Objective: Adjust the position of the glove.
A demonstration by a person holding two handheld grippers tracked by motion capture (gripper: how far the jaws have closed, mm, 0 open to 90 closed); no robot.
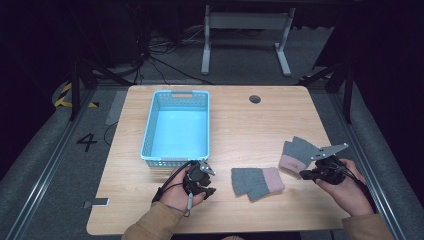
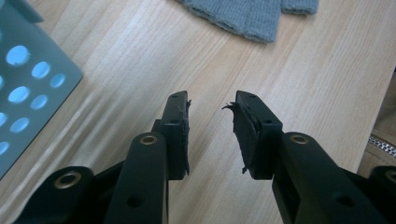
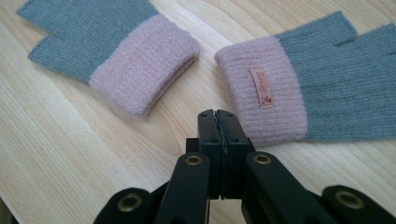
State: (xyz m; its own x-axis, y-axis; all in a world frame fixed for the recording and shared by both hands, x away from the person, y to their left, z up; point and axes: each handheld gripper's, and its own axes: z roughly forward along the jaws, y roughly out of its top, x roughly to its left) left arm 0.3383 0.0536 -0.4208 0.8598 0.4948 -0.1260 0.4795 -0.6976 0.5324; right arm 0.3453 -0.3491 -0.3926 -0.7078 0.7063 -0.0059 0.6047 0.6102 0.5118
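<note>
Two grey fingerless gloves with pink cuffs lie flat on the wooden table. One glove lies near the front middle, the other glove to its right, bearing a small tag on its cuff. My right gripper is shut with nothing between its jaws, its tips just short of the right glove's cuff. My left gripper stands open over bare wood, left of the front glove, beside the basket's near corner.
A light blue perforated basket stands on the table's left half with nothing in it. A round cable hole sits near the far edge. Table edges lie close behind both hands.
</note>
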